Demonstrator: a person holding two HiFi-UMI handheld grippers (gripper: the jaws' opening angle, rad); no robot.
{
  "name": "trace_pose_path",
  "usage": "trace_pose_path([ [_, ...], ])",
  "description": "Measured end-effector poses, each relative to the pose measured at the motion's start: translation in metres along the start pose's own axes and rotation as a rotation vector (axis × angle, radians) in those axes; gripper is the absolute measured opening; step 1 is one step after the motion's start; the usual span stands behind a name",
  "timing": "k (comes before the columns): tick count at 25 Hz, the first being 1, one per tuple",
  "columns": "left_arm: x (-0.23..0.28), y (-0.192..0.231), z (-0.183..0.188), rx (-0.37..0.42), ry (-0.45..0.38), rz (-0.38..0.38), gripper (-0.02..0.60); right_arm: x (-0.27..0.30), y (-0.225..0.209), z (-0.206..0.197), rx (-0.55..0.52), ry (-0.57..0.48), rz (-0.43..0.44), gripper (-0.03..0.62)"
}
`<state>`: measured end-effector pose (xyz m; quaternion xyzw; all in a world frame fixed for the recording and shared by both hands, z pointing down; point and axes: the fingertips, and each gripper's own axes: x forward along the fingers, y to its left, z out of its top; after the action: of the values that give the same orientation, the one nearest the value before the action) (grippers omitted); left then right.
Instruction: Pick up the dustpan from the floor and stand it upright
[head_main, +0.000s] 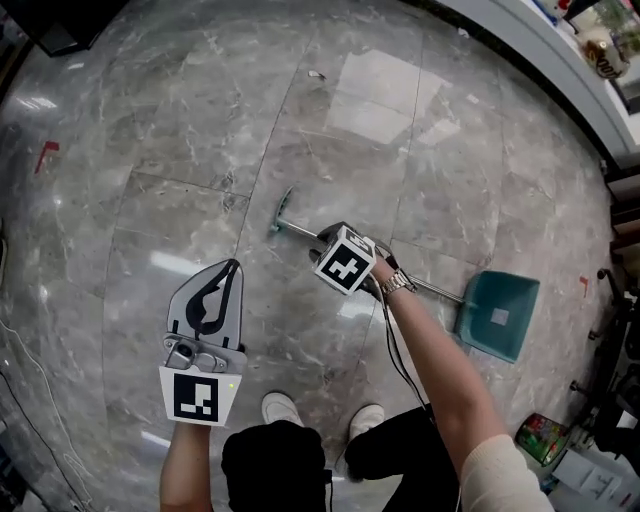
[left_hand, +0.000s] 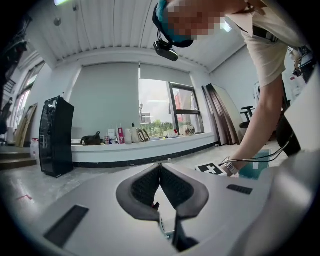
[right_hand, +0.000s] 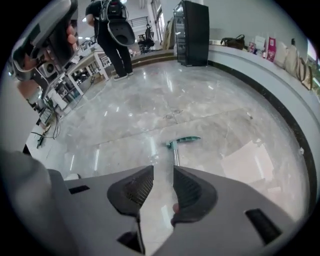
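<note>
The grey marble-tiled floor (head_main: 200, 130) carries the teal plastic dustpan (head_main: 497, 316), lying flat with its scoop at the person's right and its thin metal handle (head_main: 297, 231) running left to a teal end grip (right_hand: 186, 140). The right gripper (right_hand: 163, 172) points steeply down over that handle with its jaws spread. They are lined up so the shaft meets the gap between the tips, evidently to straddle it, and nothing is clamped. The left gripper (head_main: 233, 266), held level and aside, has its jaws pressed together on nothing, probably kept clear.
</note>
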<state>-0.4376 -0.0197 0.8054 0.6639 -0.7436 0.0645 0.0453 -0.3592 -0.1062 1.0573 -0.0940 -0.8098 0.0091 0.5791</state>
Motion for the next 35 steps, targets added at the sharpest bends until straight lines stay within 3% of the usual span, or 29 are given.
trace_pose_path([
  [5,0.011,0.002,-0.074,-0.040,-0.050,0.028,0.012,0.076,-0.020,-0.018,-0.071,0.037,0.001,0.114],
  [9,0.012,0.000,-0.104,-0.039,-0.051,0.022,0.012,0.116,-0.028,-0.028,-0.079,0.078,0.008,0.115],
  [13,0.016,-0.006,-0.110,-0.031,-0.045,0.008,0.012,0.133,-0.036,-0.033,-0.067,0.093,-0.027,0.114],
  [16,0.016,-0.014,-0.106,-0.048,-0.029,-0.014,0.012,0.133,-0.041,-0.031,0.001,0.055,-0.054,0.114],
  [20,0.016,-0.023,-0.103,-0.001,-0.009,-0.052,0.012,0.133,-0.038,-0.031,-0.041,0.046,-0.067,0.106],
  [25,0.023,-0.030,-0.093,0.007,-0.021,-0.064,0.012,0.116,-0.038,-0.026,-0.119,0.001,-0.092,0.097],
  [29,0.022,-0.038,-0.074,0.015,0.003,-0.078,0.012,0.061,-0.044,-0.008,-0.076,-0.134,-0.099,0.095],
  [32,0.024,-0.044,-0.020,-0.002,-0.001,-0.070,0.012,-0.021,-0.050,0.017,-0.059,-0.287,-0.122,0.095],
  [35,0.023,-0.069,0.057,0.009,-0.002,-0.120,0.012,-0.120,-0.048,0.015,-0.028,-0.391,-0.137,0.095],
])
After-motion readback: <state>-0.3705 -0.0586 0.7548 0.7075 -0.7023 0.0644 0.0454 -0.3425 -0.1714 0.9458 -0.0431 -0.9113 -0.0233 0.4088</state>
